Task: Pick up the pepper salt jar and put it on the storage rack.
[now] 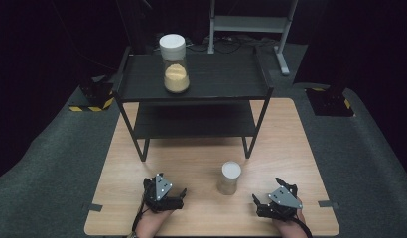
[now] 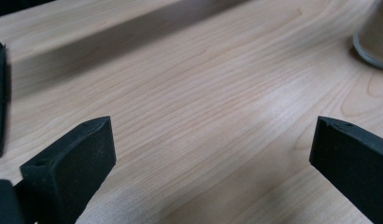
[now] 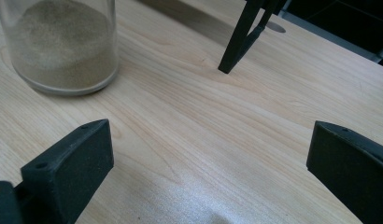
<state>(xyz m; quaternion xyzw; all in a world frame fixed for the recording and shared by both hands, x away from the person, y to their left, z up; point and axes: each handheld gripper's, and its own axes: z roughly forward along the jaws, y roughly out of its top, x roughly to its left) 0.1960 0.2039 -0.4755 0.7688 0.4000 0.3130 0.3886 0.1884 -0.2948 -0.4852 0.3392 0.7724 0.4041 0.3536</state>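
Small jar (image 1: 230,177): stands on the tabletop (image 1: 201,168), near edge, between both grippers, untouched.
Left hand-held gripper (image 1: 180,197): jaws wide, empty.
Right hand-held gripper (image 1: 256,204): jaws wide, empty.
Tall jar (image 1: 174,63): on the rack (image 1: 216,74).
Progress: likely at the start; grasp not yet made.

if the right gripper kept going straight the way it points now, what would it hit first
Probably the black rack's front leg: it stands roughly ahead between the open jaws of the right gripper. The small jar sits off to the side, likely missed. Depth is hard to judge.
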